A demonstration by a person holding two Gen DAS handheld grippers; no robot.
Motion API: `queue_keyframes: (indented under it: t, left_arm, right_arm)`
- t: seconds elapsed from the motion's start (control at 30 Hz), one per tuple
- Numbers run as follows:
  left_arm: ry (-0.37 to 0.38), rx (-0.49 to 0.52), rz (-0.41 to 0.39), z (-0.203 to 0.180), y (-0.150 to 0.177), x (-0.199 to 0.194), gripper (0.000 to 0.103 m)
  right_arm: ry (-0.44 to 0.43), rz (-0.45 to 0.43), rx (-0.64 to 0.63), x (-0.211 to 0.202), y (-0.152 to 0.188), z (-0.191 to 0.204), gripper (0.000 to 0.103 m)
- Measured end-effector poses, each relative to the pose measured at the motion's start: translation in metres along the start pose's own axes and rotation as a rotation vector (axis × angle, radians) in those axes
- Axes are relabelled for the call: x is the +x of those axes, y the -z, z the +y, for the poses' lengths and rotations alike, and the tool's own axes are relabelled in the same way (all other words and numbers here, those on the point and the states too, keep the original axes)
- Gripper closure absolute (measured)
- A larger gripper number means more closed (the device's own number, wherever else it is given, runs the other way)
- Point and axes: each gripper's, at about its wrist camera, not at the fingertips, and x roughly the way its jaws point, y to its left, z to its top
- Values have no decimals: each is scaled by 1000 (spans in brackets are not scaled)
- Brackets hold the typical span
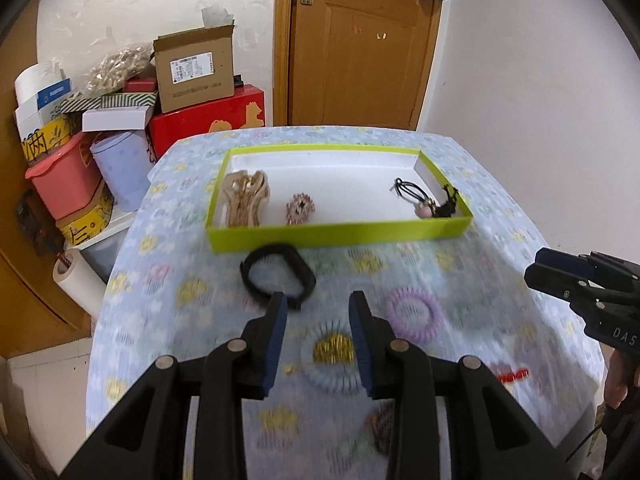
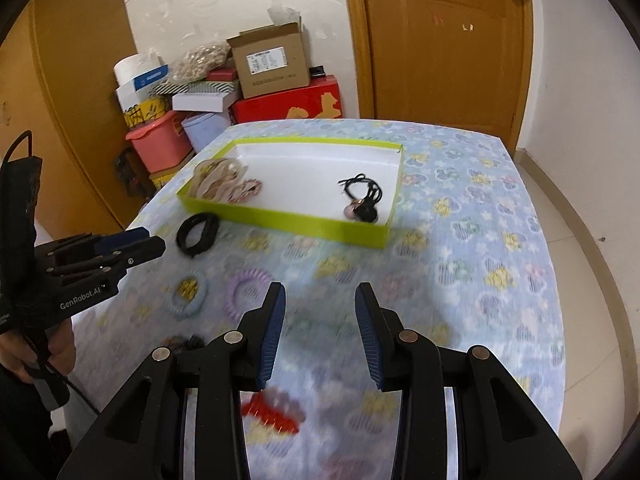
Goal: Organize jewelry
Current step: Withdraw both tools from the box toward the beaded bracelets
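A lime-green tray (image 1: 340,234) (image 2: 288,220) sits at the far side of the table. It holds a beige claw clip (image 1: 246,200), a pink rhinestone piece (image 1: 300,209) and black hair ties with a pink bead (image 1: 424,200) (image 2: 360,200). In front of it lie a black band (image 1: 276,276) (image 2: 198,234), a purple spiral tie (image 1: 414,314) (image 2: 248,286), a pale blue spiral tie (image 1: 332,360) (image 2: 190,292) and a red clip (image 1: 514,376) (image 2: 272,412). My left gripper (image 1: 318,308) (image 2: 156,242) hovers open above the pale blue tie. My right gripper (image 2: 320,292) (image 1: 540,264) is open and holds nothing.
The table wears a blue flowered cloth (image 2: 480,240). A dark brown hair piece (image 1: 382,424) (image 2: 184,342) lies near the front edge. Stacked boxes and a pink bin (image 1: 64,184) crowd the floor to the left. A wooden door (image 1: 360,40) stands behind. A hand (image 2: 40,352) grips the left handle.
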Motion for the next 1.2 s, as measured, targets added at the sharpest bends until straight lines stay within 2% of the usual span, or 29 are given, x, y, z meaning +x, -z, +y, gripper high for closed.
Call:
queue_keyframes:
  t: [0.27,0.47,1.2]
  left_arm:
    - [-7,-32,-21,9,28,-33,70]
    - [-6,-35,-10,13,40,-41,70]
    - [20,-39,29,14,45,-16,70]
  right_arm:
    - [-25,-3,-4,-24,30,13,66]
    - [-46,14,0,-28,43,17,66]
    - [-104,60,-12,-11,53,20,66]
